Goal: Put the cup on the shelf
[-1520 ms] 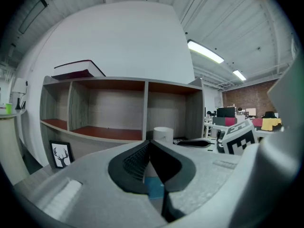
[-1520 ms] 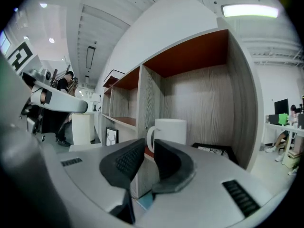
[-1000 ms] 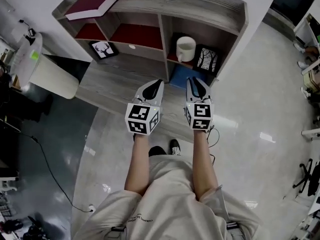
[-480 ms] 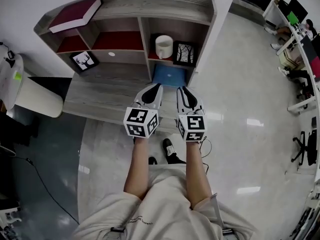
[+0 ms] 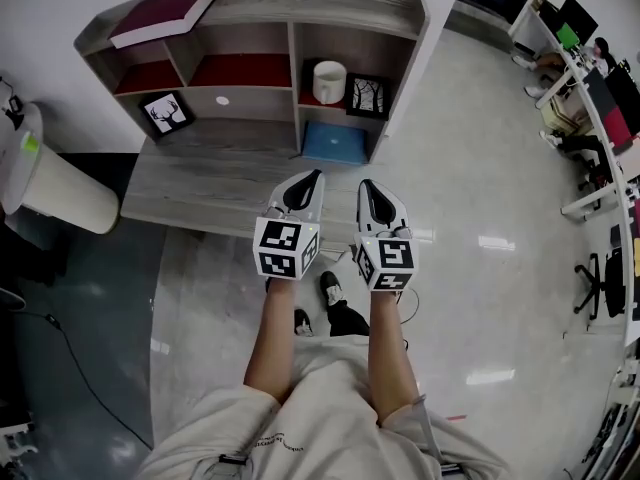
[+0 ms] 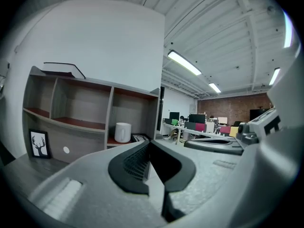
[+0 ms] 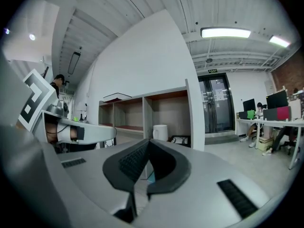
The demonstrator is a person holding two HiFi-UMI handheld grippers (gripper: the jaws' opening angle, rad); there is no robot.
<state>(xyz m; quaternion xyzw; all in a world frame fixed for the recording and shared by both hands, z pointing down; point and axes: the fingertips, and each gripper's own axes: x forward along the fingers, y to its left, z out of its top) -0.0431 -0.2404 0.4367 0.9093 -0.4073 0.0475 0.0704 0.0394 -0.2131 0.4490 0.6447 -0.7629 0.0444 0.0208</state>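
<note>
The white cup [image 5: 328, 81] stands upright in the right-hand compartment of the grey wooden shelf [image 5: 405, 8], beside a framed tree picture [image 5: 368, 95]. Both grippers are held out in front of the person, well short of the shelf. In the head view the left gripper [image 5: 317, 175] and the right gripper [image 5: 363, 184] are side by side above the low wooden platform [image 5: 200, 193]. Each one is shut with nothing in it. The cup [image 6: 122, 132] shows far beyond the left gripper [image 6: 148, 142], and the cup [image 7: 160, 132] shows far beyond the right gripper [image 7: 148, 142].
A maroon book [image 5: 160, 15] lies on the shelf top. A deer picture [image 5: 166, 113] leans at the lower left, and a blue flat item [image 5: 335, 142] lies under the cup's compartment. A white bin [image 5: 40, 173] stands at left. Office desks and chairs [image 5: 595, 88] are at right.
The shelf now sits farther from the grippers than a second ago, so the person has backed away from it. Both grippers stay shut and empty, and the cup has not moved.
</note>
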